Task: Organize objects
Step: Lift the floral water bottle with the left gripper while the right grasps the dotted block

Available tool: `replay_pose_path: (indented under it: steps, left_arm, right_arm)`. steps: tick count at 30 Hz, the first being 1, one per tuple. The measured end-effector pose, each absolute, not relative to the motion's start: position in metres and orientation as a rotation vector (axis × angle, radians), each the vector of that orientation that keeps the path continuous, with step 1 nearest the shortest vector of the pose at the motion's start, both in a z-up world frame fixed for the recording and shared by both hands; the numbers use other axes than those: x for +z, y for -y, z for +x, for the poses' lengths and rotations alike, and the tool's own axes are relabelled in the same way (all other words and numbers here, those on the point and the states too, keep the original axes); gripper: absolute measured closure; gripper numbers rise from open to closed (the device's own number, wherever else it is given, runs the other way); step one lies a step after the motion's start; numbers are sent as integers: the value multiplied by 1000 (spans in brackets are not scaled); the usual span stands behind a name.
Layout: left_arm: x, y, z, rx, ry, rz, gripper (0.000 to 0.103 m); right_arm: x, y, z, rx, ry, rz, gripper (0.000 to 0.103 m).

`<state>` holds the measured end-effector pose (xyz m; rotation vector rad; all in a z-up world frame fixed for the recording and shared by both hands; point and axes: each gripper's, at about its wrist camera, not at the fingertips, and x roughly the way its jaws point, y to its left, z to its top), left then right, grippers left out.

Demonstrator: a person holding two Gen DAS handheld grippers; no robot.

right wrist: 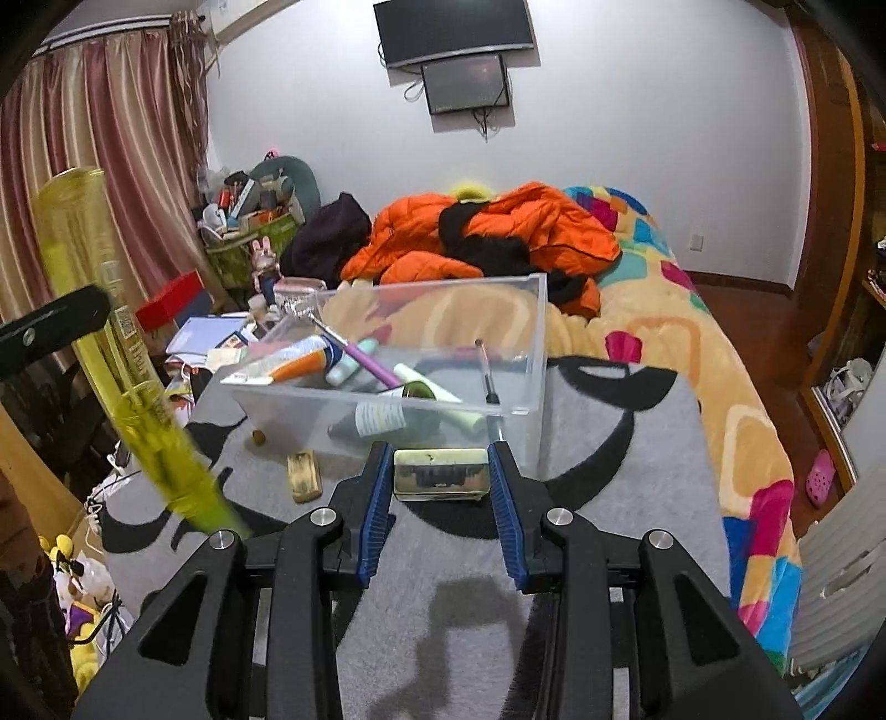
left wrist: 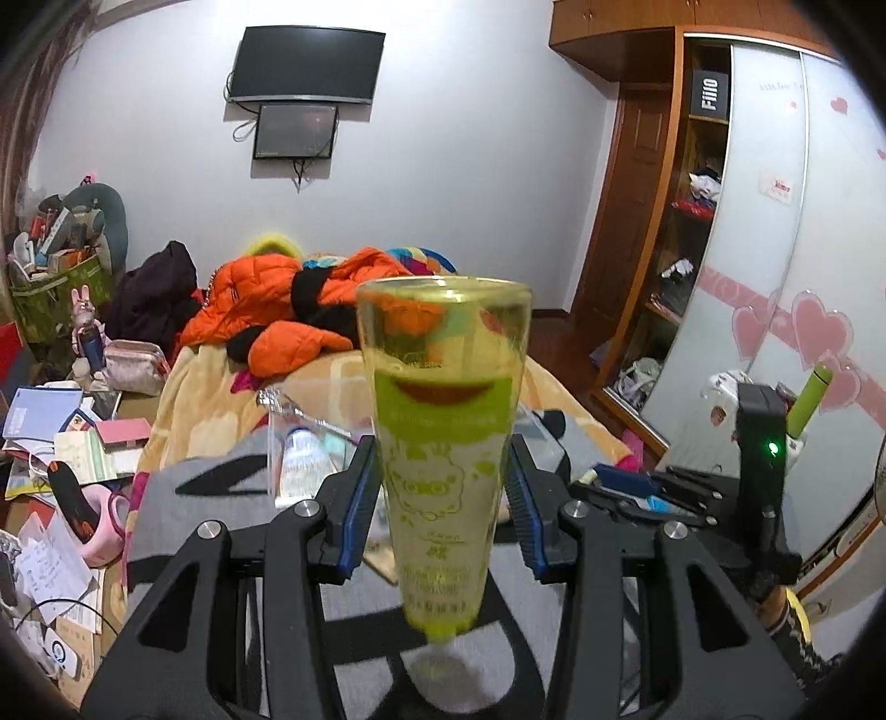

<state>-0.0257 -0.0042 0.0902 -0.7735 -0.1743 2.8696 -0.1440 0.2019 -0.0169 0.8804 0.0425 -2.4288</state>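
We are in a lived-in bedroom at home; a bed (right wrist: 664, 343) under a patchwork blanket carries an orange jacket (right wrist: 498, 232); a wardrobe (left wrist: 775, 232) with heart-printed sliding doors, pink curtains (right wrist: 99, 166) and a wall-mounted television (right wrist: 454, 27) surround it.

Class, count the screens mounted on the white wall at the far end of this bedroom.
2. A large dark screen hangs high on the wall; a smaller framed screen sits directly beneath it, cables dangling. None seem hidden.
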Motion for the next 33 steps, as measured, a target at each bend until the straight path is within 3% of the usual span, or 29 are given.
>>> replay_pose_path:
  steps: [11, 33]
  left_arm:
    - [118, 14, -53, 2966, 182, -703, 59]
    - [122, 29, -118, 2971, 293, -716, 59]
  right_arm:
    - [4, -205, -149, -2448, -19, 800, 71]
    - [16, -180, -191, -2454, -40, 778, 71]
